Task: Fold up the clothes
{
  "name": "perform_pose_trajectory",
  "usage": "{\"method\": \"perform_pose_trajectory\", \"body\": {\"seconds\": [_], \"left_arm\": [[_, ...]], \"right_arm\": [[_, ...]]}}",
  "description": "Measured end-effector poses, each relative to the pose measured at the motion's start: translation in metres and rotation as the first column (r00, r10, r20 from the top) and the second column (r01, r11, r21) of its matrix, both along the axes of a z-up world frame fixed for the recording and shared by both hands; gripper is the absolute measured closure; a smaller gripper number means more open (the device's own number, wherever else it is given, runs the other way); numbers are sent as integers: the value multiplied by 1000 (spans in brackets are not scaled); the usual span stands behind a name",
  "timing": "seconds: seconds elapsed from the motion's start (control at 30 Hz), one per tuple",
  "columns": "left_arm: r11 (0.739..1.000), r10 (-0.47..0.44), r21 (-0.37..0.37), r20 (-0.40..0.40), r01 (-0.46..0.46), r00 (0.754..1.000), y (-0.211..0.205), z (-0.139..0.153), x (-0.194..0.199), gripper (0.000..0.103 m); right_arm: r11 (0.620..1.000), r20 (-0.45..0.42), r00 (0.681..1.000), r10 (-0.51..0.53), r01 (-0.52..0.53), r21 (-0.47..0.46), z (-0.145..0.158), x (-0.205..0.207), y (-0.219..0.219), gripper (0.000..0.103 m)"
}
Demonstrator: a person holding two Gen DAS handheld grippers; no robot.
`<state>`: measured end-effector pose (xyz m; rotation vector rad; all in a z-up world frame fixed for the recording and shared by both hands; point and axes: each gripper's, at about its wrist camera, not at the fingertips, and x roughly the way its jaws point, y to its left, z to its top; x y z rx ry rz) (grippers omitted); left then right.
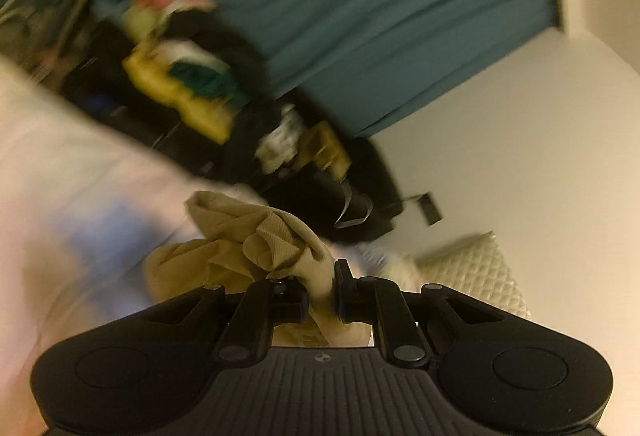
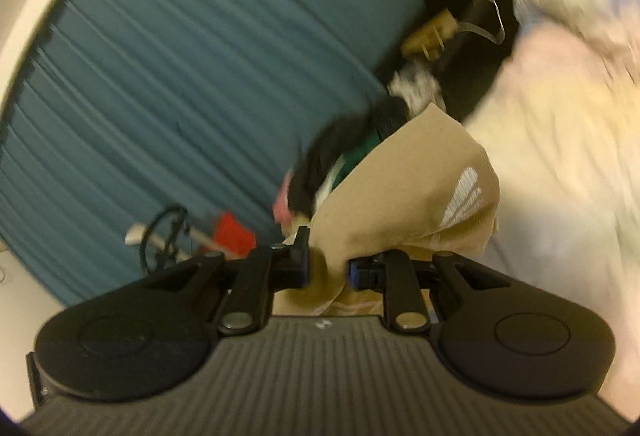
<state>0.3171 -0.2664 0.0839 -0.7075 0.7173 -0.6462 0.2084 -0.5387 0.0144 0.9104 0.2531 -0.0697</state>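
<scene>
A tan garment (image 1: 256, 236) is bunched up and lifted above the pale bed sheet (image 1: 80, 196). My left gripper (image 1: 320, 286) is shut on a fold of it. In the right wrist view the same tan garment (image 2: 404, 192) shows a white striped logo (image 2: 464, 196). My right gripper (image 2: 328, 260) is shut on another part of the cloth. Both views are tilted and blurred by motion.
A black open suitcase (image 1: 280, 156) full of mixed clothes, yellow, green, pink and white, lies beyond the bed; it also shows in the right wrist view (image 2: 472, 36). A teal curtain (image 1: 380, 16) hangs behind. A quilted white pillow (image 1: 480, 272) lies at right.
</scene>
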Motion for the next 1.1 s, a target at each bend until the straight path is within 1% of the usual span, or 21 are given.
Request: {"method": "perform_pose_trajectory", "body": {"seconds": [0.07,0.1,0.17,0.23,0.3,0.37,0.47,0.53,0.57,0.63,0.7,0.73,0.77,0.8,0.87,0.93,0.97,1.0,1.03,1.07,1.1], "left_arm": [[1000,6,4,23,-6,1000,-25,-18,15,89],[1000,3,26,24,-4,1000,-34,-34,20,89],[997,-10,75,8,9,1000,-44,-74,22,89],[993,-30,113,-38,34,999,-42,-119,17,89],[989,-44,135,-107,58,993,-32,-159,6,89],[985,-68,151,-128,87,989,-13,-192,-14,90],[972,-100,199,-121,123,988,2,-222,-40,89],[953,-120,265,-114,146,986,2,-235,-44,85],[941,-130,300,-104,156,986,3,-237,-49,84],[909,-150,380,-81,170,985,3,-233,-58,76],[883,-171,435,-51,177,984,4,-219,-70,74],[874,-184,452,-35,180,982,6,-209,-78,68],[868,-192,463,-18,179,981,7,-199,-85,65],[866,-199,468,2,175,980,7,-187,-92,60],[865,-220,471,51,170,974,11,-160,-112,55],[858,-240,488,102,162,965,15,-135,-132,44],[853,-251,499,130,156,959,16,-122,-142,41],[847,-262,510,158,149,952,17,-109,-153,34],[844,-271,518,180,143,945,21,-97,-164,24],[841,-276,524,203,134,939,23,-86,-174,19],[839,-280,529,226,124,933,24,-76,-184,13]], "right_arm": [[1000,-3,1000,-16,16,-18,-20,10,-11,82],[999,-14,1000,-24,24,-26,-33,14,-15,82],[999,-60,998,-31,30,-19,-67,20,-22,82],[999,-130,991,-27,29,15,-106,19,-25,82],[998,-210,978,-12,24,59,-145,7,-22,82],[993,-258,966,4,27,115,-180,-12,-17,82],[989,-298,954,33,12,149,-213,-46,-4,81],[990,-329,944,36,11,140,-224,-58,6,81],[988,-346,938,33,21,150,-226,-63,8,79],[985,-399,917,30,40,167,-223,-72,14,79],[992,-444,896,24,35,125,-206,-77,19,79],[995,-463,886,22,27,98,-196,-81,23,79],[998,-471,882,21,12,68,-185,-85,27,79],[999,-467,884,21,-4,38,-173,-90,31,79],[999,-451,893,14,-27,-21,-147,-100,40,79],[996,-424,906,5,-41,-76,-120,-112,47,79],[994,-413,911,0,-45,-100,-108,-117,48,79],[991,-404,915,-8,-47,-126,-98,-125,51,79],[988,-394,919,-17,-46,-149,-87,-134,54,78],[985,-382,924,-21,-47,-168,-77,-142,57,76],[981,-369,929,-26,-48,-188,-68,-149,61,69]]}}
